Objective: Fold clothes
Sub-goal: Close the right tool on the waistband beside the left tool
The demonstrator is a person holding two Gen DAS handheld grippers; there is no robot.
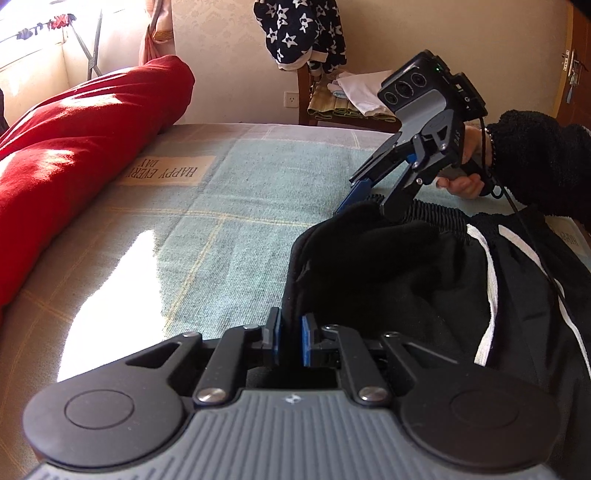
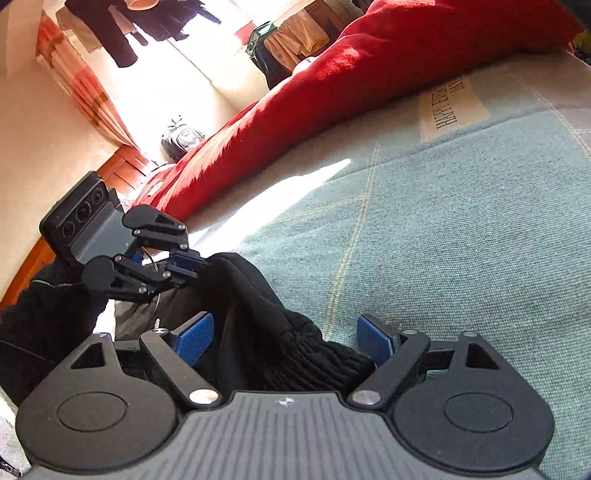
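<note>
Black trousers with white side stripes (image 1: 424,266) lie bunched on the teal bedspread (image 1: 229,221). My left gripper (image 1: 291,334) is shut on a fold of the black fabric at its left edge; it also shows in the right wrist view (image 2: 186,264), pinching the cloth. My right gripper (image 2: 284,339) is open, its blue pads (image 2: 194,338) on either side of the ribbed black waistband (image 2: 314,354). In the left wrist view the right gripper (image 1: 364,201) is at the far end of the trousers, over the waistband.
A red quilt (image 1: 74,140) lies rolled along the bed's far side. A wooden chair (image 1: 332,107) with clothes stands beyond the bed, with a star-print garment (image 1: 299,29) hanging above it. A "HAPPY EVERY DAY" label (image 2: 450,107) is on the bedspread.
</note>
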